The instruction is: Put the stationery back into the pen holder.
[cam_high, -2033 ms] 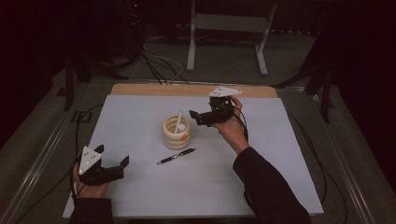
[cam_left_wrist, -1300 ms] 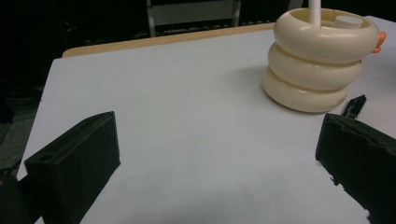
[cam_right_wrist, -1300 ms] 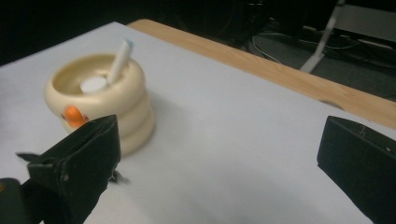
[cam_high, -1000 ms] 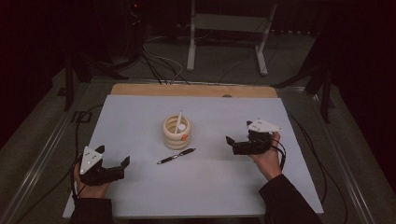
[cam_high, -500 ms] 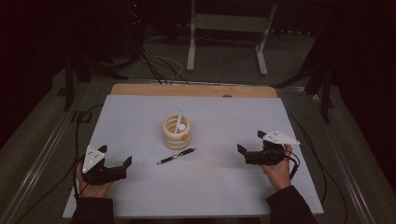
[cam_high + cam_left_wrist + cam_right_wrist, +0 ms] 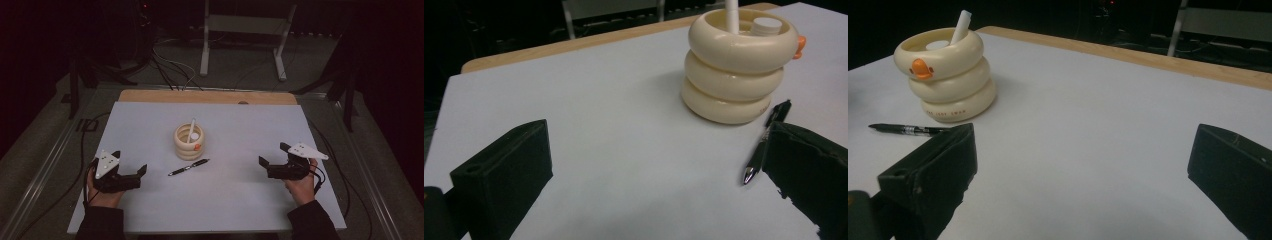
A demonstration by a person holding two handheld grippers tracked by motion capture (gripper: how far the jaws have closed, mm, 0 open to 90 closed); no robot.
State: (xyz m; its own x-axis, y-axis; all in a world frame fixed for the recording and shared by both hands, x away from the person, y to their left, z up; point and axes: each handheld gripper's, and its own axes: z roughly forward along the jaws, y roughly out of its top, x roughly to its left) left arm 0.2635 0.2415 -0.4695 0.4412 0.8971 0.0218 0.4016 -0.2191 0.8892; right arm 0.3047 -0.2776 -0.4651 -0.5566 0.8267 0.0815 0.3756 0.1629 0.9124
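- Both claws, left claw (image 6: 141, 172) and right claw (image 6: 263, 164), are resting wide open, gripping nothing.
- The pen (image 6: 188, 167) is lying at the holder's (image 6: 188, 142) 6 o'clock, on the table (image 6: 240, 195).
- It is looking light, stiff and slick; I'd pinch it mid-barrel.

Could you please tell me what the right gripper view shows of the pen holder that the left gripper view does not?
The right gripper view shows the orange duck beak face-on and small print low on the cream pen holder. The left gripper view shows the black pen tip-first, partly behind one jaw, with the beak just a sliver at the holder's edge. Both share the three-ring holder, a white pen standing in it, and the white table.
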